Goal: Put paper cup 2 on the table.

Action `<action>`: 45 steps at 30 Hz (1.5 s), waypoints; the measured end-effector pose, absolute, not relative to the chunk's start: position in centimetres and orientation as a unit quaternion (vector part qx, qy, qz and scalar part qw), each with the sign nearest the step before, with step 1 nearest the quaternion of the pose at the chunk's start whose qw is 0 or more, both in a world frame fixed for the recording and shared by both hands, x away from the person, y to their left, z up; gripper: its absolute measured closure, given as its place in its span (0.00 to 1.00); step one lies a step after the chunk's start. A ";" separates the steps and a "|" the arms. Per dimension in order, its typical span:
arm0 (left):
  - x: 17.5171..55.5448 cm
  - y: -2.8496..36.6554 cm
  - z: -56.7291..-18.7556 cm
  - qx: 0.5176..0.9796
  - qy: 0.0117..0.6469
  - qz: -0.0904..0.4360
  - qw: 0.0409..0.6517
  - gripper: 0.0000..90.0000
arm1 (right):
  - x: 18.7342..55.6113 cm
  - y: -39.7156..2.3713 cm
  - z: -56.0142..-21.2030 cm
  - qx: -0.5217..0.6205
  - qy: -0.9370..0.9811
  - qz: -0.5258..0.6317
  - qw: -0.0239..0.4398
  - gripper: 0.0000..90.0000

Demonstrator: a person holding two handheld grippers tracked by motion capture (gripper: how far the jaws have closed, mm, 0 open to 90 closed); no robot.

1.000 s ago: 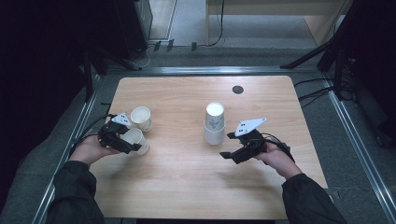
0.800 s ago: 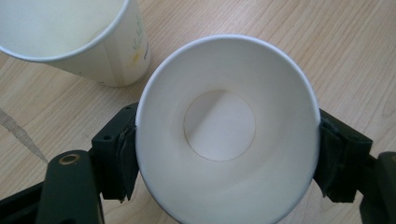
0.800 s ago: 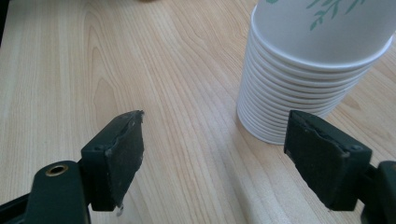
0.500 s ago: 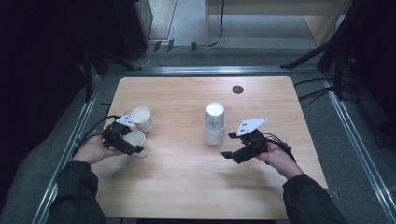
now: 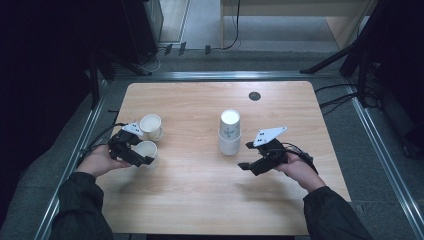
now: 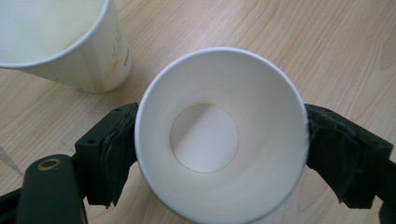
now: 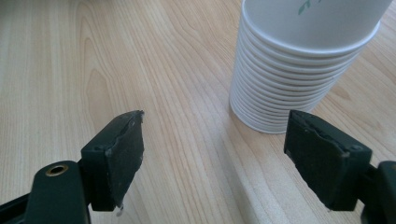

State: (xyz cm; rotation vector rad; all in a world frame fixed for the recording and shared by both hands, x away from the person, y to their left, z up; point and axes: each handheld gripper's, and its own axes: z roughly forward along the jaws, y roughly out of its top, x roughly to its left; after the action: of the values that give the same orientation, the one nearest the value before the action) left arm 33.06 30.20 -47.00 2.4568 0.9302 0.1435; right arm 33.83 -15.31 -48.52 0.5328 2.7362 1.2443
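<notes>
while the left gripper (image 5: 134,156) holds a single paper cup (image 6: 222,135) upright, mouth up, its jaws press the cup wall on both sides just below the rim. in the high view this held cup (image 5: 146,151) sits at the left side of the wooden table (image 5: 200,200), low over or on the surface; cannot tell which. a second loose cup (image 5: 151,126) stands just beside it, farther from the person, also mouth up and empty.

right gripper (image 5: 256,155): jaws spread wide, nothing between them, hovering near the base of the inverted cup stack (image 5: 229,132) at table centre. the right gripper view shows the stack (image 7: 299,70) with many nested rims, apart from both jaws.

judgement on progress: two cups are separated out and set left; the stack is far from used up. remaining work looks like releasing the held cup, then pulling more from the stack.
</notes>
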 end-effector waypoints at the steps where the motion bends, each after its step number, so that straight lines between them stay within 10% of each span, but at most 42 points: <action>1: 33.0 30.3 -47.0 0.903 0.344 0.052 0.253 0.17 | 33.8 -15.3 -48.5 0.174 0.896 0.407 0.045 0.22; 45: 33.7 21.8 -42.5 0.897 0.293 0.055 0.328 0.18 | 32.7 -16.4 -48.6 0.182 0.896 0.402 0.051 0.22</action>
State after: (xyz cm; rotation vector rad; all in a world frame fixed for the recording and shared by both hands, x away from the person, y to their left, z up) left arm 33.68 21.83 -42.49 2.3473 0.7661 0.1449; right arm 32.71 -16.35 -48.55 0.5534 2.7265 1.2221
